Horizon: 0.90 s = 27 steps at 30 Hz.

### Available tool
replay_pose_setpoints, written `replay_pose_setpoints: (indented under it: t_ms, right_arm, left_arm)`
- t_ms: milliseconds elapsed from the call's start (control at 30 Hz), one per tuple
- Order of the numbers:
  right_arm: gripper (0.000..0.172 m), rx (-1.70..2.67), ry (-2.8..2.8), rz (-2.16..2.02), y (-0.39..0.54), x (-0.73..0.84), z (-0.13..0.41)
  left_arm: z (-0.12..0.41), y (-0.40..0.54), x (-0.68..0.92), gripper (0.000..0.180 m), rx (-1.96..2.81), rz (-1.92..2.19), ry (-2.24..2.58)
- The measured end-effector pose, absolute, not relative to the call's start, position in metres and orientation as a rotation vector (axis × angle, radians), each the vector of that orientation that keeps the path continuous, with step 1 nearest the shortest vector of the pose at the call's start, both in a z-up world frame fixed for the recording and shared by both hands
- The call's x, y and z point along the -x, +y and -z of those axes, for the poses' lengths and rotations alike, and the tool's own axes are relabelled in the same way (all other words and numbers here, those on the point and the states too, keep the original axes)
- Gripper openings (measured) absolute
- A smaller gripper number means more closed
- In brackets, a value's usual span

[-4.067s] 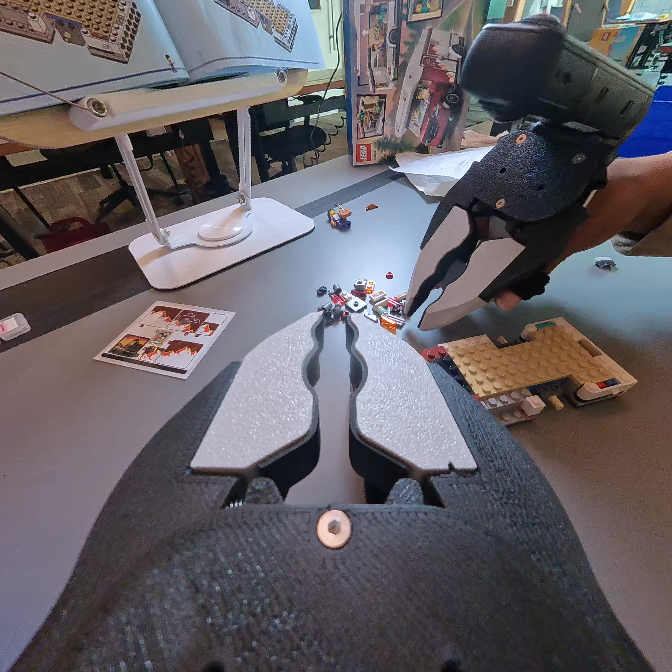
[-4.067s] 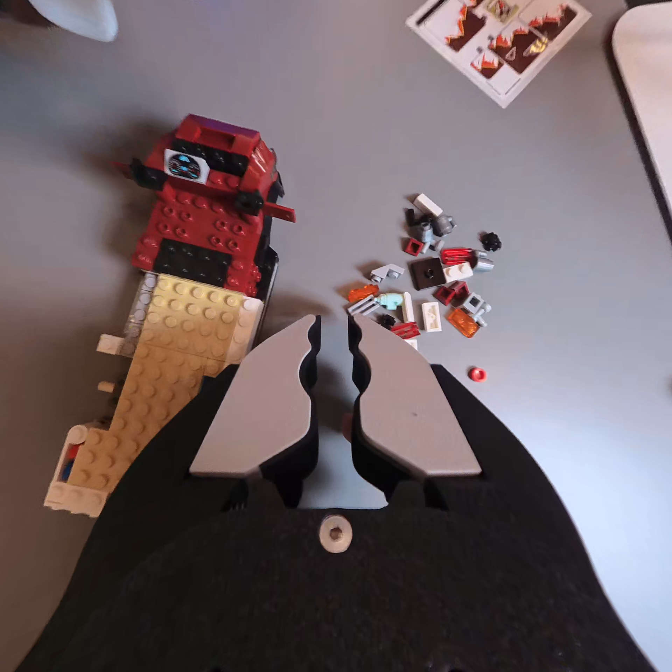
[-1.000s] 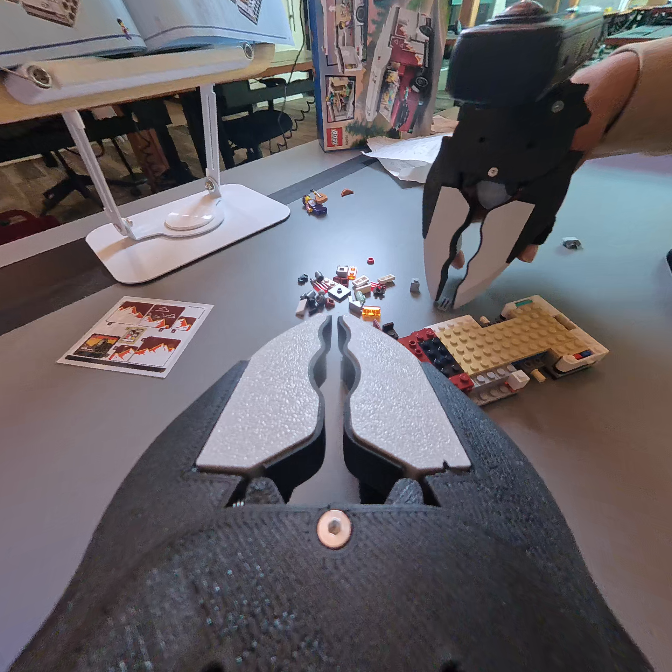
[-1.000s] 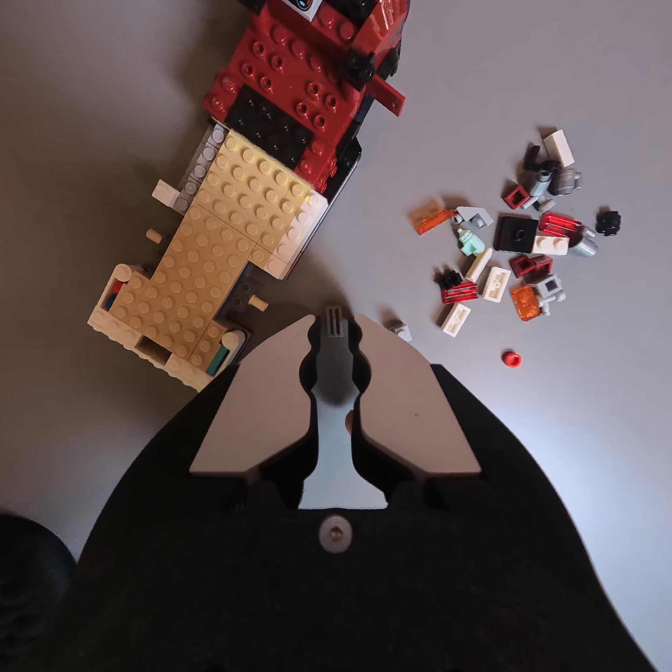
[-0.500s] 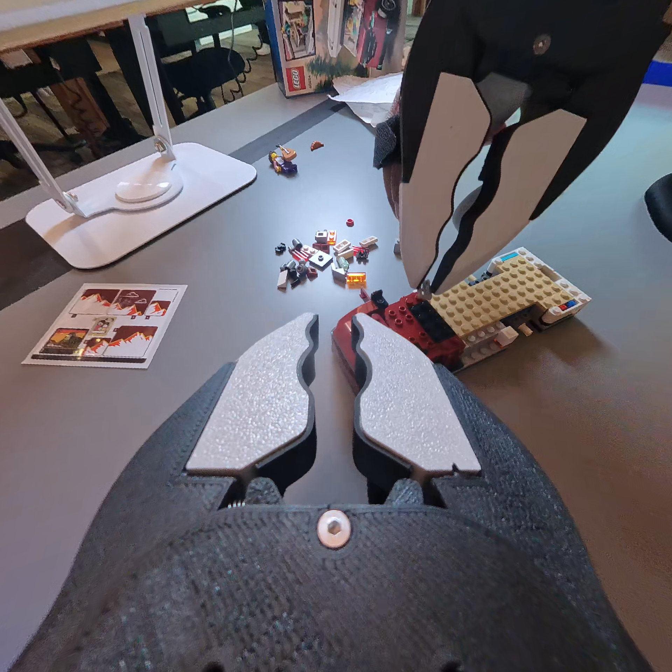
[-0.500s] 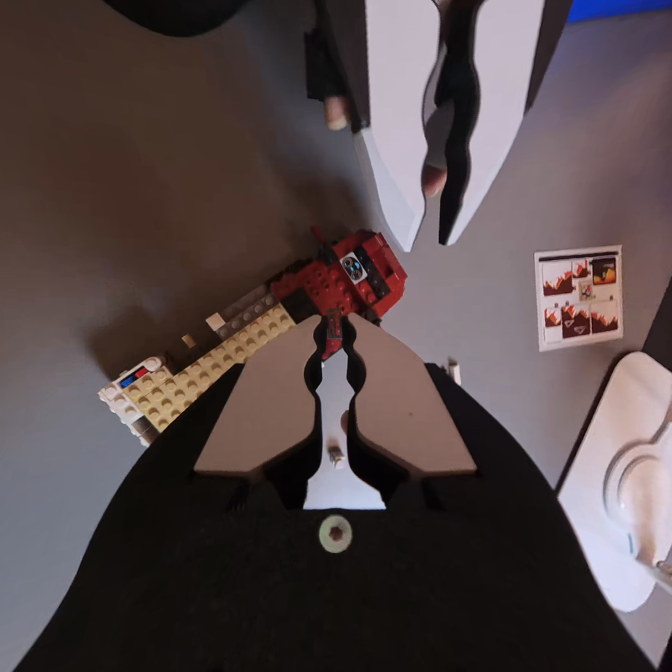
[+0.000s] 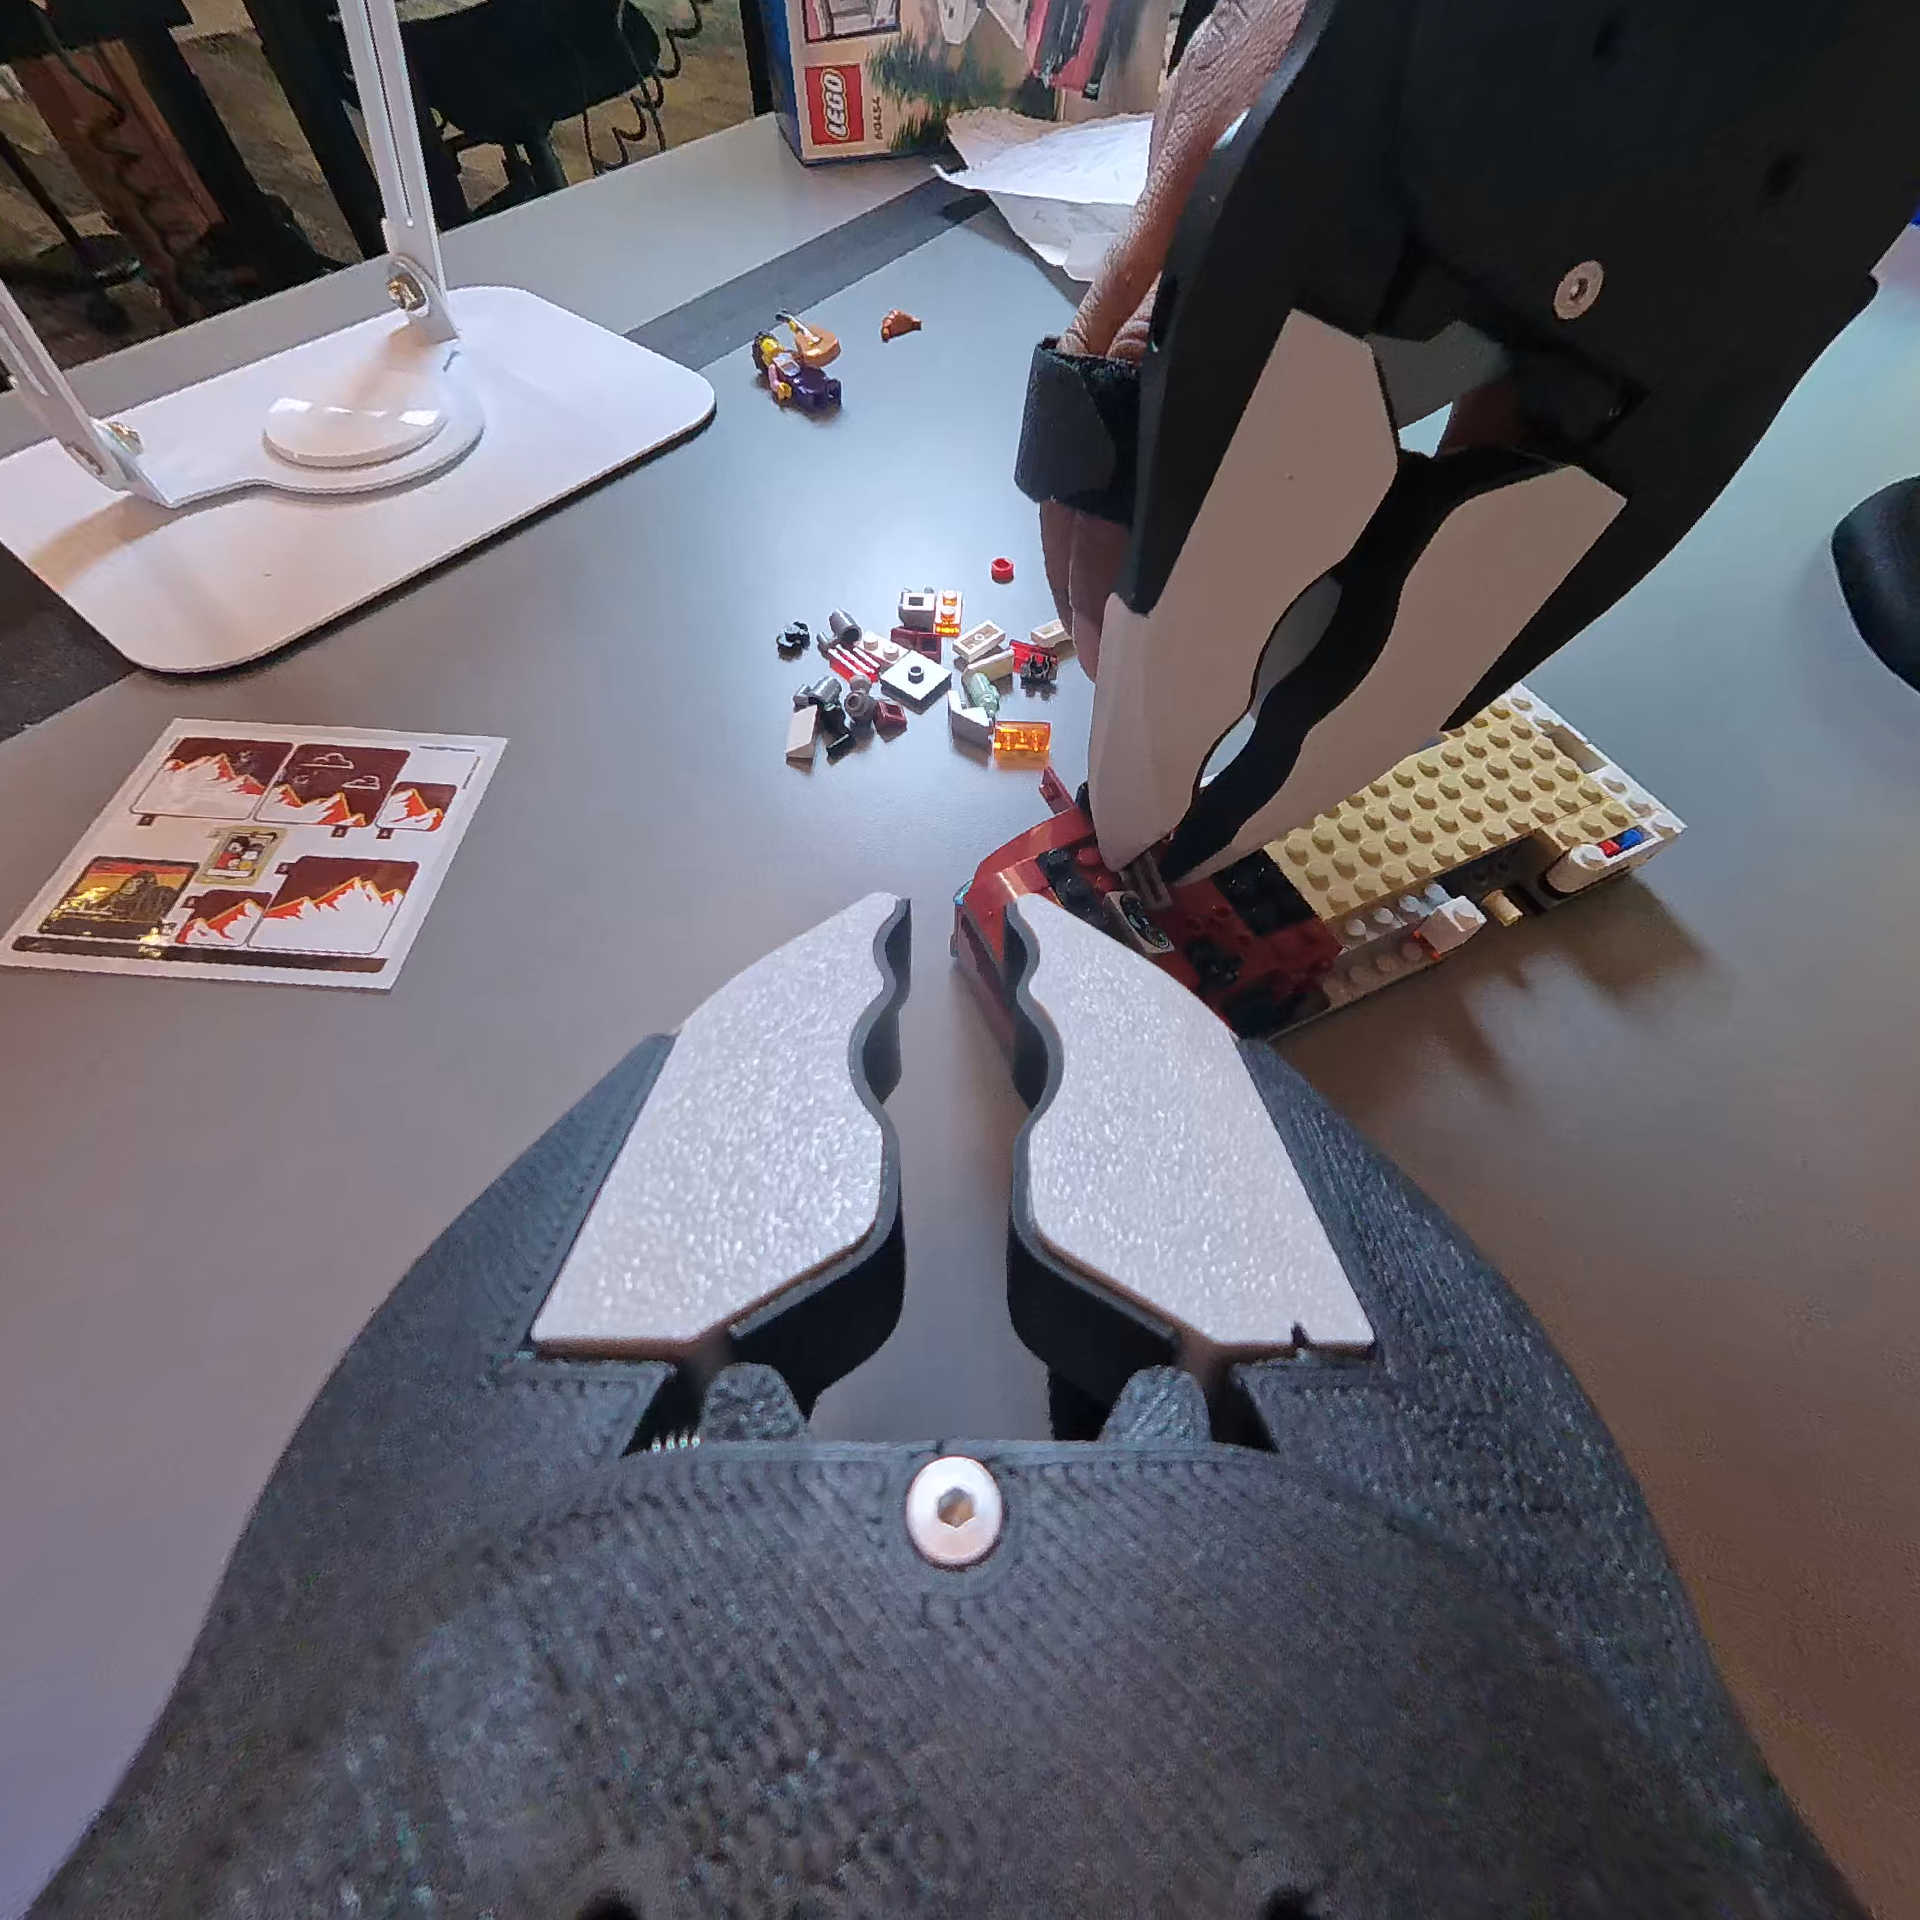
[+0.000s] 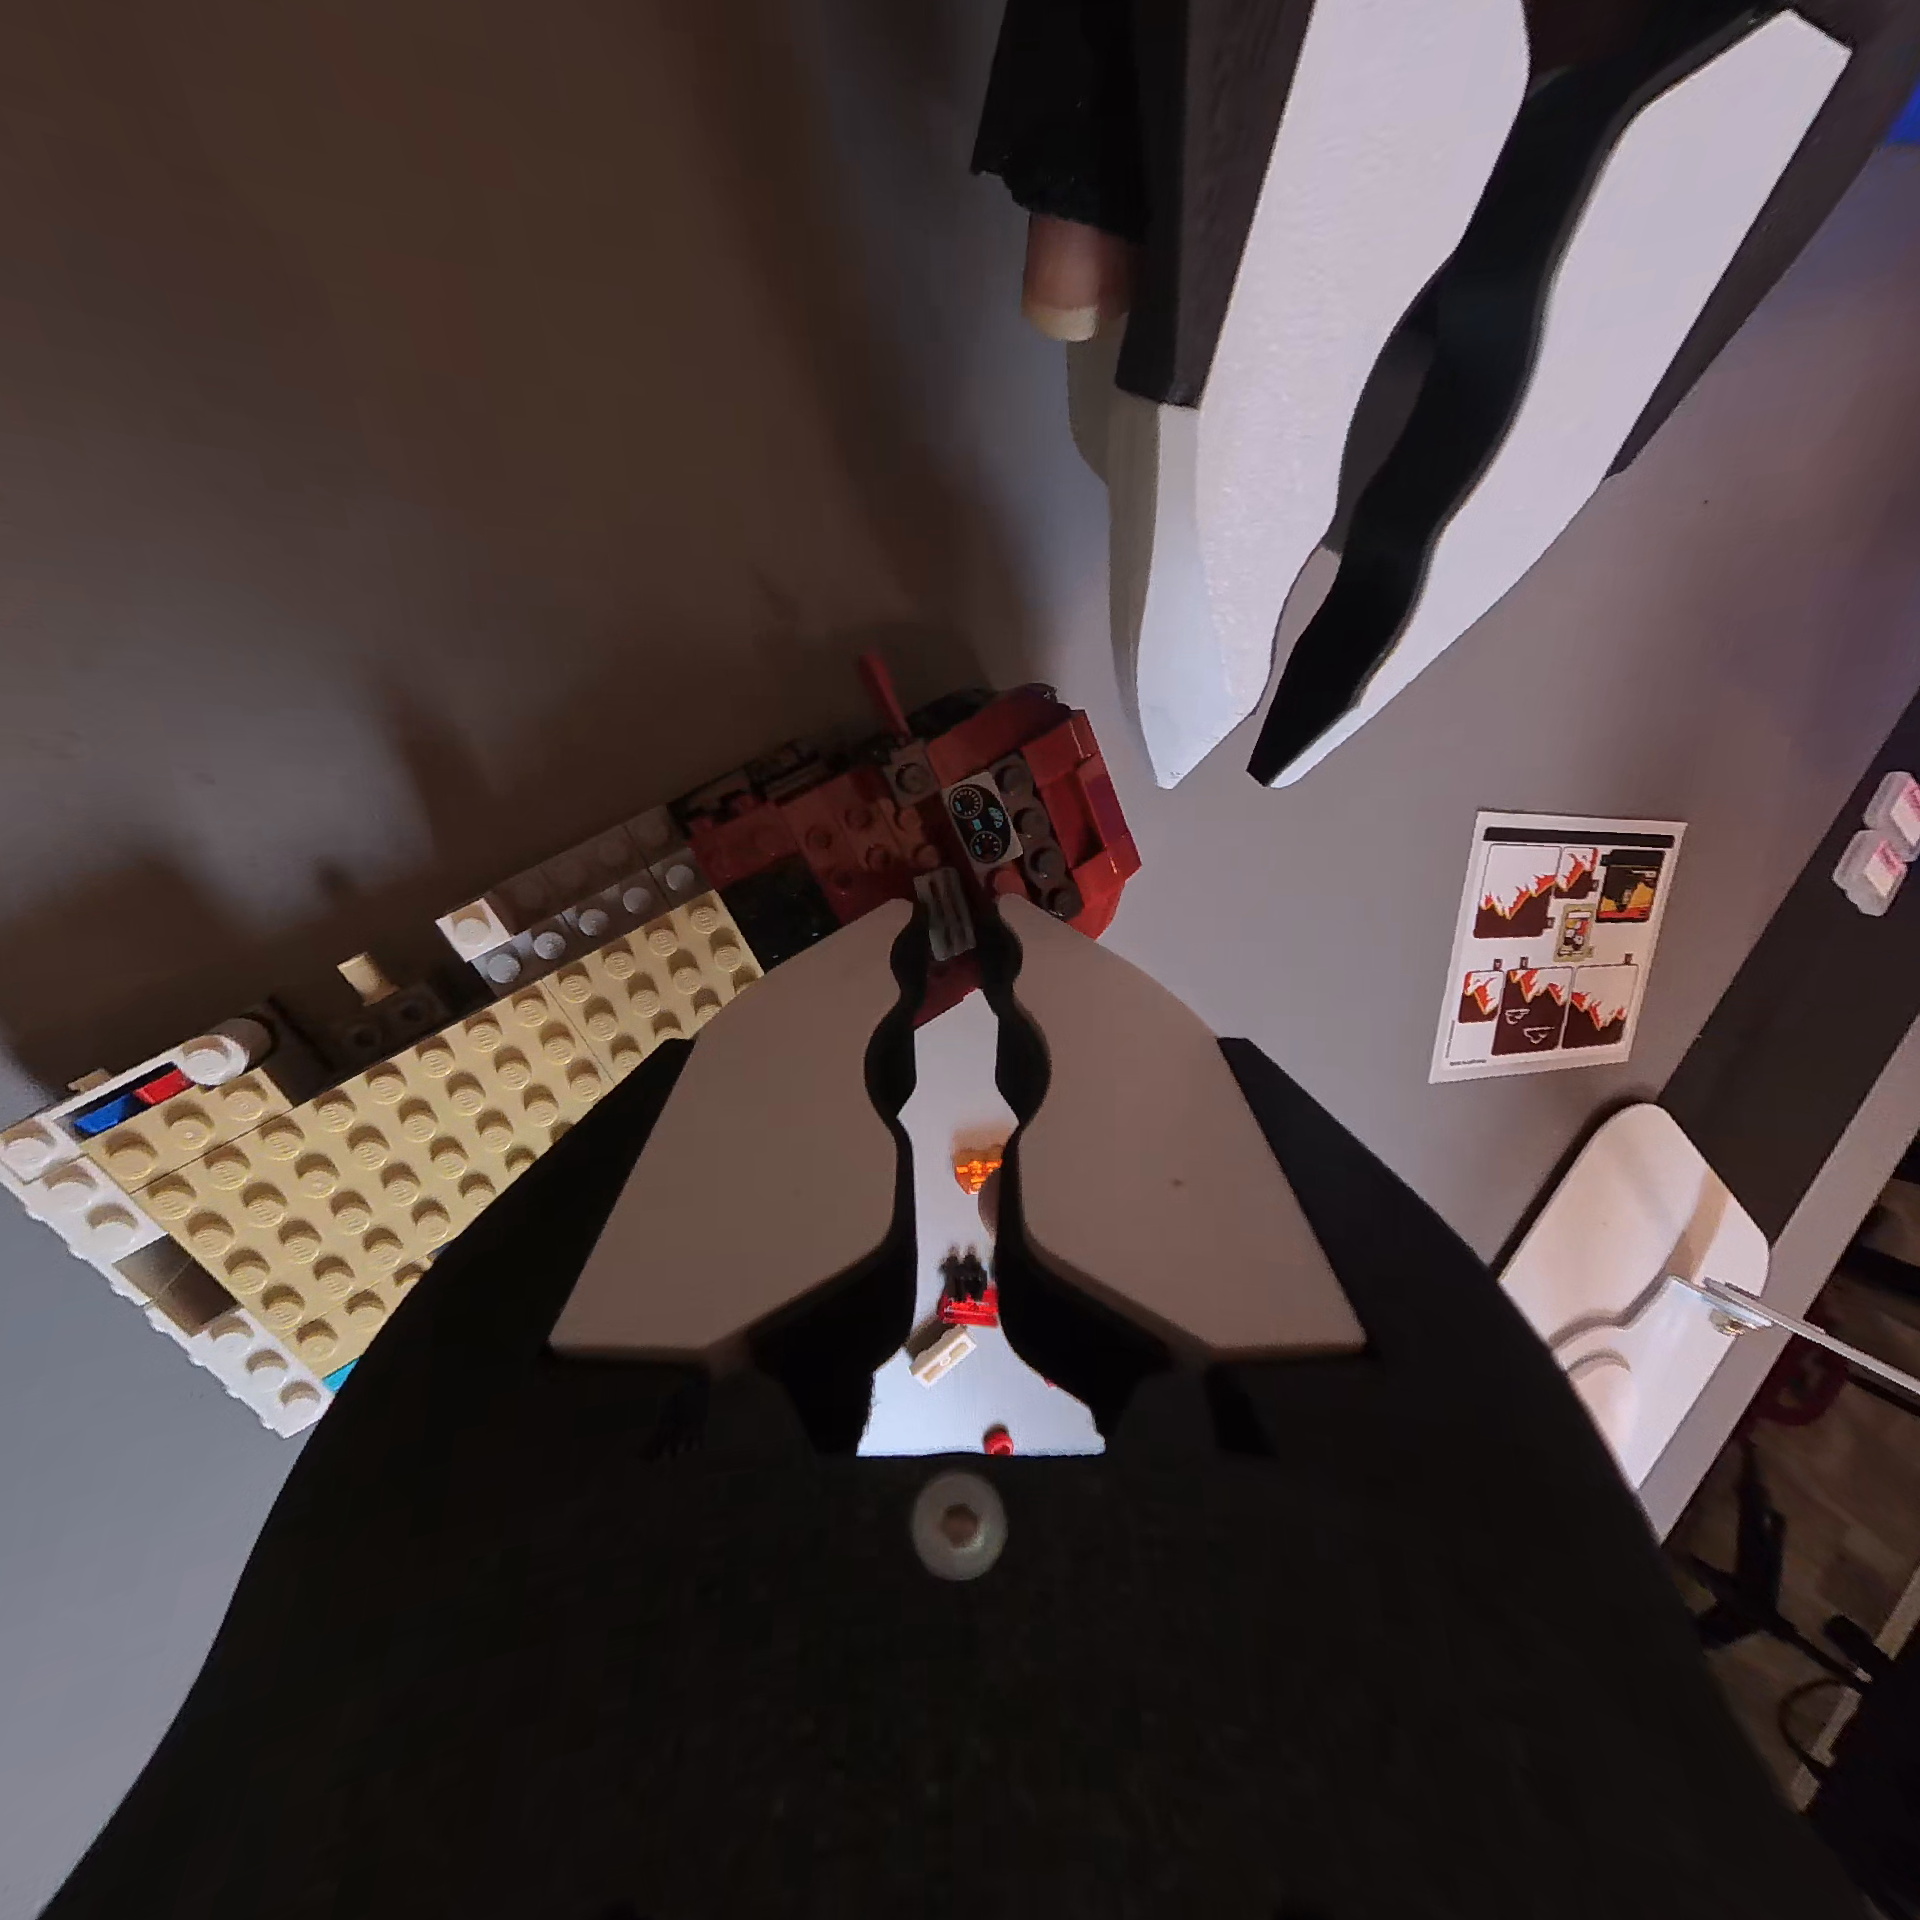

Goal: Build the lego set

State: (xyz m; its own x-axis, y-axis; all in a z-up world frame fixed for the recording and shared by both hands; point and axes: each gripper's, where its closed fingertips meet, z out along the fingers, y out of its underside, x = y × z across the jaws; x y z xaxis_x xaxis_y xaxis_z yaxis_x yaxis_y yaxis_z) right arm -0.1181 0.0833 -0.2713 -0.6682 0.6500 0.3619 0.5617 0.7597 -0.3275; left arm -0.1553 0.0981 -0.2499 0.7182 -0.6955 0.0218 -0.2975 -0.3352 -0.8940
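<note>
Pressure should go straight down while the right gripper (image 8: 951, 920), fingers clamped on a grey grille tile (image 8: 945, 925), seats it on the red cab (image 8: 1049, 821) at 12 o'clock; left gripper (image 7: 956, 914), fingers apart, empty.

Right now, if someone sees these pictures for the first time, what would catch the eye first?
First, the right gripper pinching a small grey grille piece over the red front of the brick vehicle on the grey table. Next, the left gripper, fingers apart and empty, beside that red front. Behind lies a scatter of loose small bricks.
</note>
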Motion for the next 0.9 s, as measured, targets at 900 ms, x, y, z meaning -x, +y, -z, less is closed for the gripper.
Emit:
replay_pose_setpoints:
  t_ms: [900]
  right_arm:
    - [0.000,1.152,-2.417,-0.438,0.083,0.119,0.274]
  left_arm:
    - [0.258,0.078,0.147,0.020,1.959,0.587,0.942]
